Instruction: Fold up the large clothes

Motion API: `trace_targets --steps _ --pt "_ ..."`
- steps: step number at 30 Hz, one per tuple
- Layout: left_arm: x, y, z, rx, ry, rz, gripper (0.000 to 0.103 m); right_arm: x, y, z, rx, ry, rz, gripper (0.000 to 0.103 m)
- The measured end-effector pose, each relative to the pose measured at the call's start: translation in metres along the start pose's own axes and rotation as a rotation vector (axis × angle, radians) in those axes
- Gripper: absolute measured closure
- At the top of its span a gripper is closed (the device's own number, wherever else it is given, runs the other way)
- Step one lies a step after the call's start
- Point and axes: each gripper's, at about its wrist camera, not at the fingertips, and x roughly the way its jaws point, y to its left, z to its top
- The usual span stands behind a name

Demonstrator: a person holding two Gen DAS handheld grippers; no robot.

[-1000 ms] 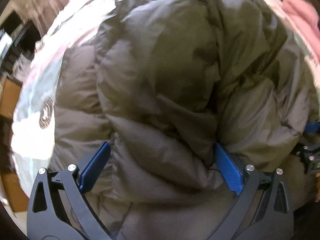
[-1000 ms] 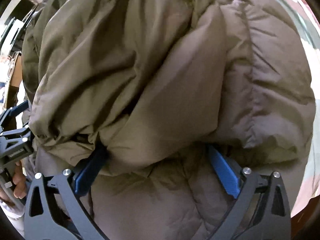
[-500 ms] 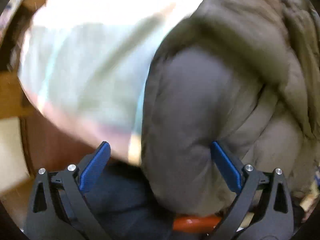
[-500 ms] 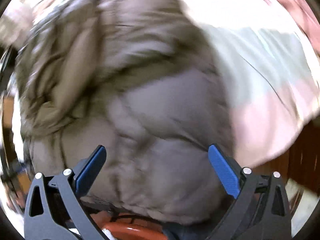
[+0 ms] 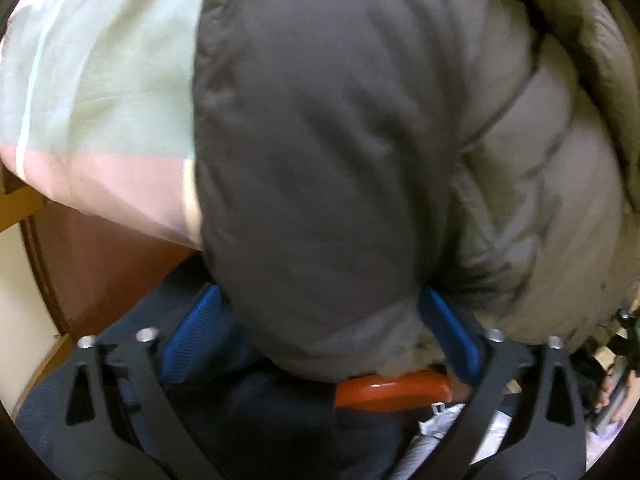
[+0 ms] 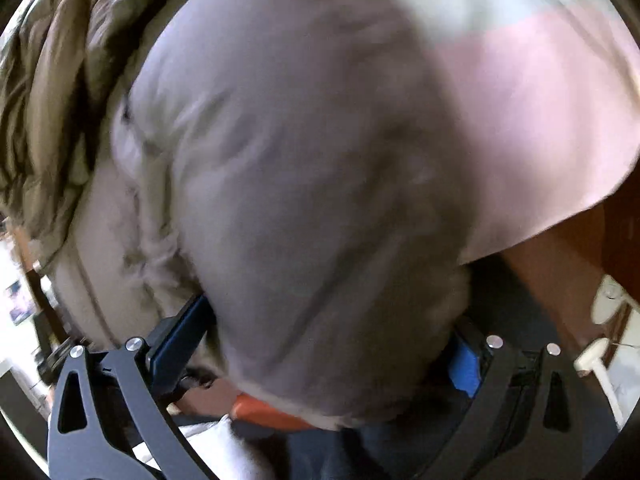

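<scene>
A bed cover [image 5: 92, 80] in pale green and pink lay over a dark wooden frame. The puffy jacket [image 5: 328, 152] hung over its near edge, bulging between both grippers. The left gripper [image 5: 320, 332] and the right gripper [image 6: 332, 336] each stood wide, straddling a fold, neither clearly nearer.

left tool [image 5: 320, 336]: now back at puffer jacket [image 5: 320, 140] near edge, over bed edge | right tool [image 6: 332, 340]: same | pastel bedsheet [image 5: 100, 80] and orange bar [image 5: 394, 390] now in view
</scene>
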Motion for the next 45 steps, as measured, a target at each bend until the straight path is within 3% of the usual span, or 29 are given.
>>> trace_targets --steps 1,2,3,4,6,10,12,15,19,24,26,30,35,37,40,42,43,44,45 --pt "0.002 -0.011 -0.016 0.005 -0.002 -0.065 0.058 -0.005 0.003 -0.003 -0.020 -0.028 0.058 0.049" --pt "-0.003 -0.013 -0.019 0.011 -0.015 -0.126 0.081 -0.010 0.005 -0.006 -0.032 -0.043 0.105 0.072" --pt "-0.008 -0.013 -0.021 0.011 -0.029 -0.162 0.093 -0.017 0.009 -0.008 -0.056 -0.065 0.163 0.079" --pt "-0.014 -0.012 -0.021 -0.002 -0.045 -0.212 0.094 -0.023 0.015 -0.010 -0.079 -0.085 0.205 0.084" --pt "-0.024 -0.007 -0.022 -0.027 -0.076 -0.292 0.097 -0.040 0.024 -0.010 -0.130 -0.132 0.340 0.087" --pt "-0.077 -0.009 -0.024 0.004 -0.191 -0.560 0.097 -0.087 0.051 0.011 -0.184 -0.258 0.600 0.088" --pt "-0.108 -0.006 -0.022 0.015 -0.267 -0.672 0.097 -0.105 0.067 0.022 -0.190 -0.337 0.683 0.089" --pt "-0.171 -0.002 -0.003 -0.018 -0.419 -0.814 0.097 -0.123 0.072 0.048 -0.148 -0.427 0.772 0.089" --pt "-0.216 -0.021 0.043 -0.121 -0.541 -0.886 0.097 -0.141 0.106 0.092 -0.044 -0.588 0.857 0.089" --pt "-0.224 -0.032 0.127 -0.279 -0.568 -0.986 0.096 -0.152 0.105 0.167 0.054 -0.690 0.867 0.090" --pt "-0.216 -0.029 0.161 -0.350 -0.522 -0.988 0.096 -0.139 0.128 0.206 0.096 -0.688 0.836 0.090" --pt "-0.196 -0.034 0.206 -0.405 -0.467 -0.909 0.095 -0.098 0.148 0.270 0.187 -0.649 0.771 0.090" --pt "-0.152 -0.041 0.244 -0.440 -0.384 -0.852 0.091 -0.039 0.145 0.304 0.238 -0.563 0.676 0.091" --pt "-0.143 -0.049 0.250 -0.444 -0.387 -0.816 0.091 -0.030 0.146 0.309 0.223 -0.539 0.671 0.091" --pt "-0.154 -0.063 0.248 -0.404 -0.430 -0.701 0.090 -0.031 0.147 0.315 0.216 -0.506 0.671 0.087" --pt "-0.167 -0.065 0.240 -0.399 -0.486 -0.670 0.085 -0.039 0.139 0.313 0.257 -0.496 0.709 0.081" --pt "-0.175 -0.064 0.236 -0.395 -0.523 -0.668 0.083 -0.051 0.132 0.306 0.277 -0.533 0.753 0.073" --pt "-0.184 -0.062 0.229 -0.390 -0.564 -0.677 0.075 -0.067 0.127 0.298 0.273 -0.595 0.781 0.057" --pt "-0.193 -0.058 0.222 -0.389 -0.600 -0.692 0.064 -0.079 0.125 0.291 0.257 -0.644 0.777 0.048"
